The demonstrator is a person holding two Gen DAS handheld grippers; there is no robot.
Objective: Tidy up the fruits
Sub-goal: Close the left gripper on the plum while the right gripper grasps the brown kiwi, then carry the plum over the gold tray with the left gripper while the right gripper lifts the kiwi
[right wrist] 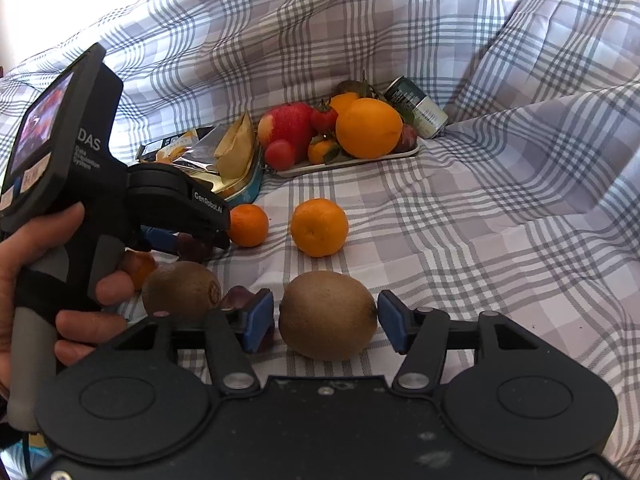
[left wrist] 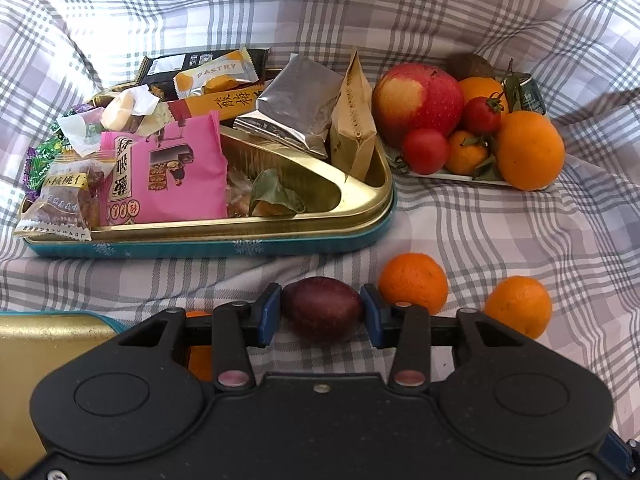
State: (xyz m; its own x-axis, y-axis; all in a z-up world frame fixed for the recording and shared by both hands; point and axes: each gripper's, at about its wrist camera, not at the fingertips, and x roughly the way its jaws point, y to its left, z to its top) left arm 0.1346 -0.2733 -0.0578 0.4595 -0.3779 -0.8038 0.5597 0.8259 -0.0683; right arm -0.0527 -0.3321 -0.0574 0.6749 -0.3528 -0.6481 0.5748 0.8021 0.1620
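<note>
Brown kiwi (right wrist: pixel 327 315) lies on the checked bedsheet (right wrist: pixel 460 208) between the pads of the right tool (right wrist: pixel 326 322), long axis across them, pads spread clear of it. Left tool (left wrist: pixel 323 312) brackets a dark plum (left wrist: pixel 324 308), pads at its ends; whether they press, I cannot tell. Fruit tray (left wrist: pixel 448 176) sits at one o'clock. Only the right view shows a second kiwi (right wrist: pixel 182 290) at nine o'clock

- The tin (left wrist: pixel 360 216) of snack packets (left wrist: pixel 172 176) is sitting left of the fruit tray (left wrist: pixel 448 175).
- Two tangerines (left wrist: pixel 413 282) are lying in front of the tray.
- A can (right wrist: pixel 416 106) is lying behind it.
</note>
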